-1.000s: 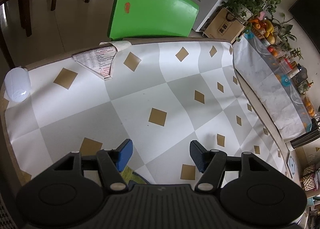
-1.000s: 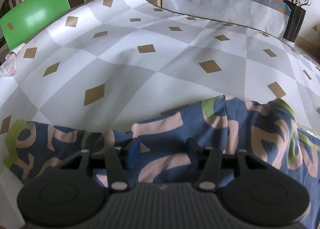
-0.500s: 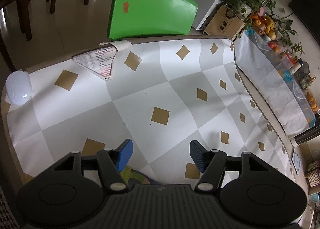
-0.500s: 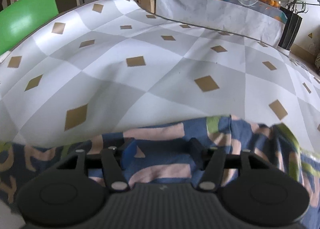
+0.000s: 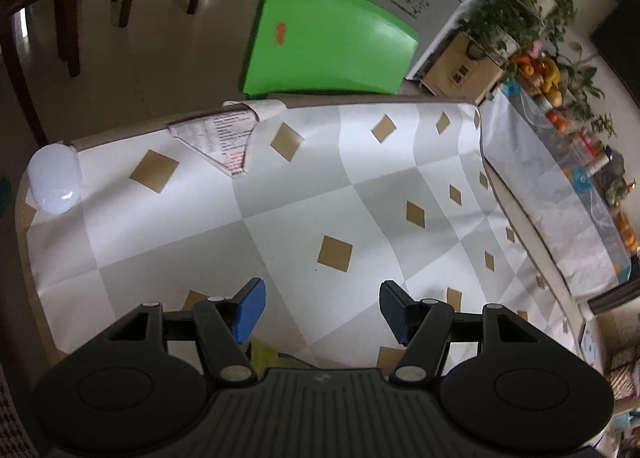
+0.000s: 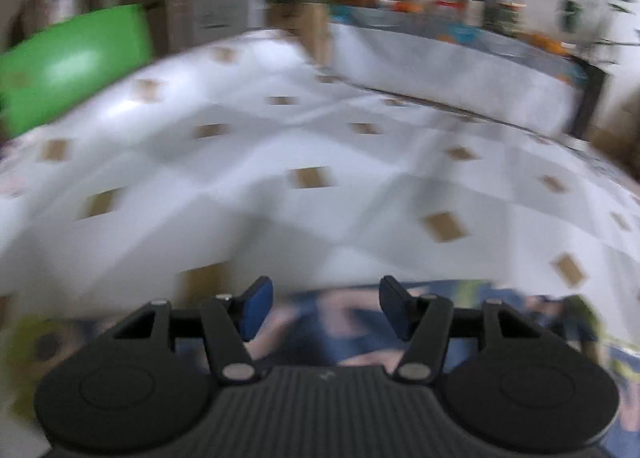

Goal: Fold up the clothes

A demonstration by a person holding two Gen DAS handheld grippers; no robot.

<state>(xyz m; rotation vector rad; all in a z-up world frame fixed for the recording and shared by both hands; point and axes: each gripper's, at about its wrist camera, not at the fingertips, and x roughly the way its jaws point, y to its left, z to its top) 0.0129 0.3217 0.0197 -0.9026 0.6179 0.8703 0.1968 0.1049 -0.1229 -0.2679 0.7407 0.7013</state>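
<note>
Green chair [image 5: 328, 46], folded paper [image 5: 218, 140] on my worktop's [image 5: 280, 198] far edge. Right fingers [image 6: 326, 308] just released, blue garment [image 6: 344, 322] below them. Left fingers [image 5: 322, 314] released, empty.

Both wrist views: down-forward, sharing tablecloth [image 5: 280, 218].

1. The white-and-grey checked tablecloth with tan diamonds [image 5: 304, 194] lies bare across its middle, with open passage there.
2. At the tablecloth's far edge lie a folded printed paper [image 5: 224, 142] and a white rounded plastic object [image 5: 54, 178].
3. A green plastic chair back [image 5: 324, 54] stands just behind that edge.
</note>
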